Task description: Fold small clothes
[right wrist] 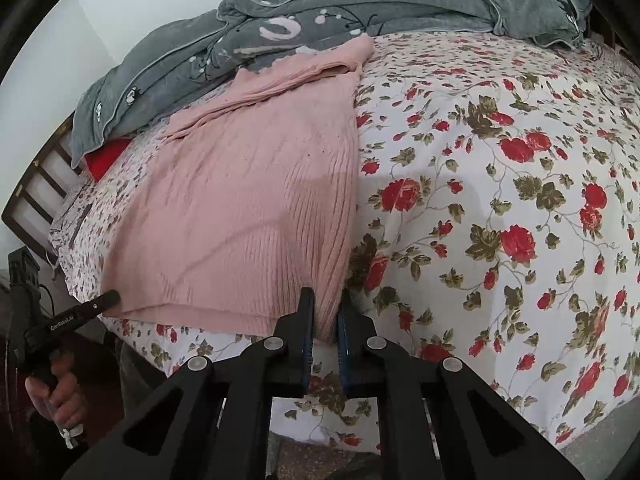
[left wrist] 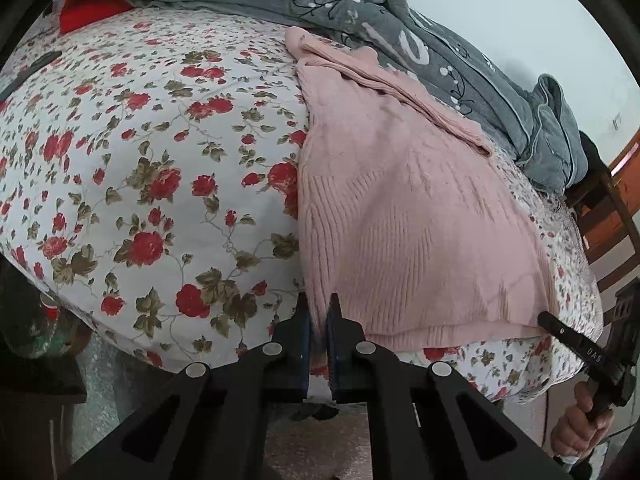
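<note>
A pink ribbed knit sweater [left wrist: 400,208] lies flat on the floral bedsheet [left wrist: 140,160], its hem along the near edge of the bed. My left gripper [left wrist: 318,314] is shut on the hem's left corner, with fabric pinched between the blue pads. In the right wrist view my right gripper [right wrist: 326,312] is shut on the opposite hem corner of the sweater [right wrist: 248,208]. Each gripper also appears in the other's view: the right gripper [left wrist: 546,320] at the far hem corner with a hand [left wrist: 580,432] on its handle, and the left gripper [right wrist: 112,298] likewise.
A crumpled grey quilt [left wrist: 400,12] lies along the far side of the bed, touching the sweater's top. A red cloth [left wrist: 88,10] lies by it. A wooden frame [right wrist: 36,188] stands at the bed's end. Floor [left wrist: 304,440] shows below the mattress edge.
</note>
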### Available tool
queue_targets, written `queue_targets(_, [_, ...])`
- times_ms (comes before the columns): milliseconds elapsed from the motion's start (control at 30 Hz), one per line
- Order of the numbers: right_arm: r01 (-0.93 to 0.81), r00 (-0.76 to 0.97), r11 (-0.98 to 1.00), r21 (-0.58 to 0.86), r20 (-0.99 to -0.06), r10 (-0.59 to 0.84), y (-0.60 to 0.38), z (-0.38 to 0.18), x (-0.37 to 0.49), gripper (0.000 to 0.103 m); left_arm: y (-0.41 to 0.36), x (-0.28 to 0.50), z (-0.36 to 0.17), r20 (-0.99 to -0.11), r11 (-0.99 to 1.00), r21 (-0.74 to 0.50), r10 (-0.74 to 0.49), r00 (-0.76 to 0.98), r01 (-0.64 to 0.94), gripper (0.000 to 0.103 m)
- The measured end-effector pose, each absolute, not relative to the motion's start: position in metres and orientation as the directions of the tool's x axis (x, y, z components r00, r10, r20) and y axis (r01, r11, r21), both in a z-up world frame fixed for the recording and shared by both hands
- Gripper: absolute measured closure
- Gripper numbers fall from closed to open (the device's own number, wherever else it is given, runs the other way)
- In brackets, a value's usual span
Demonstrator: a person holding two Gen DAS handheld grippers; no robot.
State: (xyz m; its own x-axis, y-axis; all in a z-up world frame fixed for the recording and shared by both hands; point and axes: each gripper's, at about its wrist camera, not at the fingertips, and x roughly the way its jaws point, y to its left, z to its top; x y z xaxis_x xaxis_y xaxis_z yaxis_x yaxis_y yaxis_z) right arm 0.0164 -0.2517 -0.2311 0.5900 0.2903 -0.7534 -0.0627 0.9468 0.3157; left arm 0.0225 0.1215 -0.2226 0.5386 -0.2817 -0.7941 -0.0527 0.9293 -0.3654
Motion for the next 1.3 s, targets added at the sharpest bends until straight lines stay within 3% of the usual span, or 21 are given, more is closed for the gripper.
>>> queue_targets(1067, [-0.116, 0.661, 0.935, 0.334, -0.677, 0.324, -0.255, -0.177, 0.005, 0.095, 0.136, 0.017, -0.167, -0.734, 0.898, -0.438, -0.335, 0.591, -0.035, 0.096])
queue_targets(1300, [-0.105, 0.613, 0.922, 0.372, -0.706, 0.354, -0.269, -0.196, 0.003, 0.088, 0.136, 0.018, -0.184, -0.768, 0.907, -0.420, -0.330, 0.549, -0.042, 0.095])
